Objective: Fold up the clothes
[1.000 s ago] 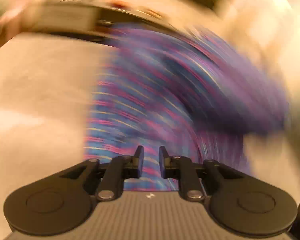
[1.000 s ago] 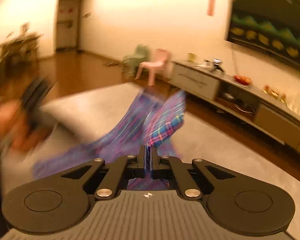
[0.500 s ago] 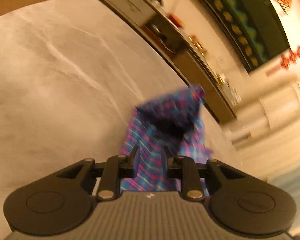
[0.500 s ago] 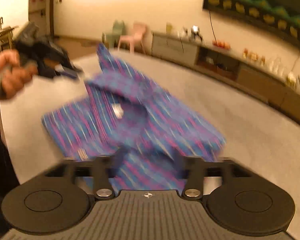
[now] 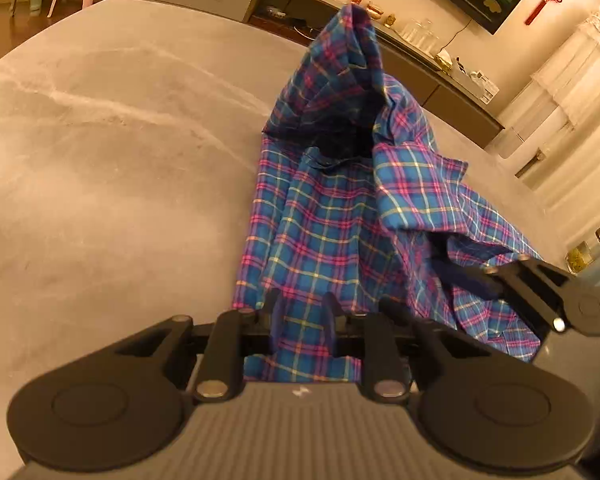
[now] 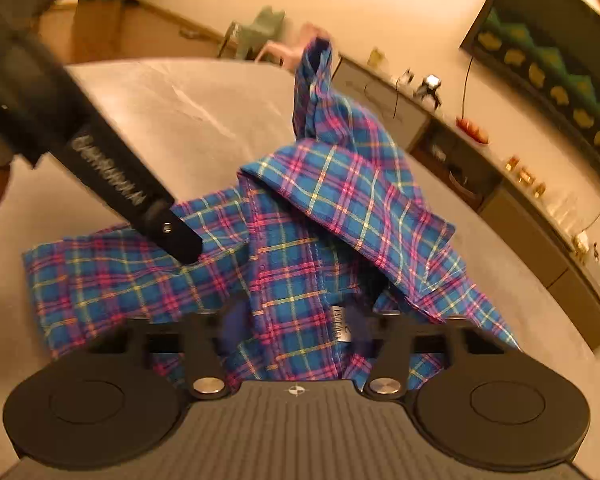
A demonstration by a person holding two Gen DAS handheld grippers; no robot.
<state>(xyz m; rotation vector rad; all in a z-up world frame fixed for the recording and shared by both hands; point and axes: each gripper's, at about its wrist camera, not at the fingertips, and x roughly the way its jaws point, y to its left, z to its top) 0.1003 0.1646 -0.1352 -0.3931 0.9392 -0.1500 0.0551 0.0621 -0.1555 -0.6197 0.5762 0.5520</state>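
Start at your left: most of the grey table (image 5: 100, 152) is bare, its pale streaks running toward the far edge. Your left claw (image 5: 300, 320) sits low over the near hem of the plaid shirt (image 5: 328, 232), and its 2 fingers pinch a band of that cloth between them, a narrow gap filled with fabric. In the right wrist view the same left claw (image 6: 180, 240) comes in from the upper left as a dark bar with its tip down on the shirt's left part.

The shirt lies in the middle of the table, partly spread and partly heaped. One part stands up in a peak toward the far side, a flap is thrown over the centre, and the collar with its label (image 6: 342, 326) shows just ahead of your right claw. No neat fold is visible yet; I judge the task to be at an early stage, with the garment laid down but not flattened.

Further right, your right claw (image 6: 296, 320) is closing, its fingers on either side of the collar area. The fingers are blurred, so I cannot tell whether the pads press on the cloth yet. From the left wrist view the right claw (image 5: 472, 276) reaches in over the shirt's right edge.

What is left, as I judge it: smoothing the heap, squaring the sleeves, then every fold
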